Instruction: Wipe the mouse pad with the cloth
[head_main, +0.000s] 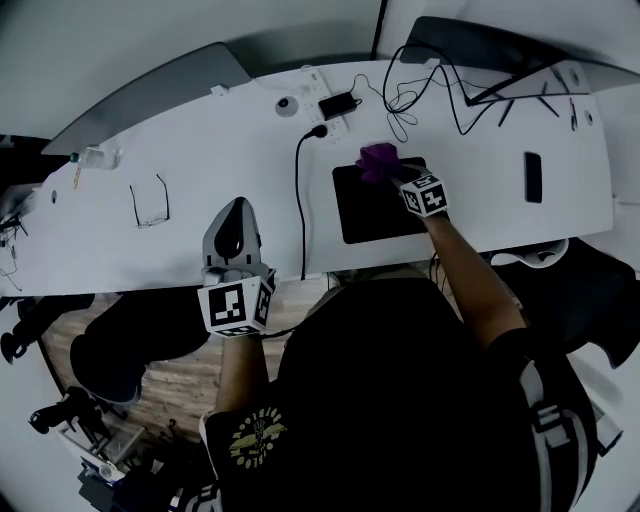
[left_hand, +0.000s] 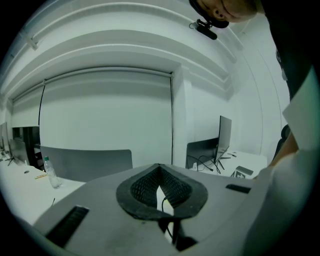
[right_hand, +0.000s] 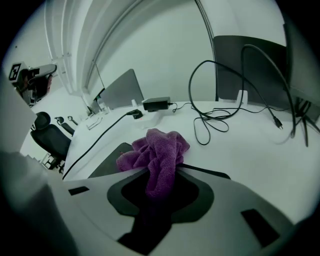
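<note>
White desk (head_main: 200, 190) running across the frame, wipe just getting started at the pad's top-left corner.
Low centre, the left gripper (head_main: 236, 212) is idling at the desk edge, jaws together on nothing. Further up, the right gripper (head_main: 395, 175) is clamping the bunched purple cloth (head_main: 378, 160) against the corner of the black mouse pad (head_main: 380, 220). Risk: nothing is pinning that pad, so a push may be sliding it, and loose cables (head_main: 400, 100) beyond are waiting to snag the cloth.
</note>
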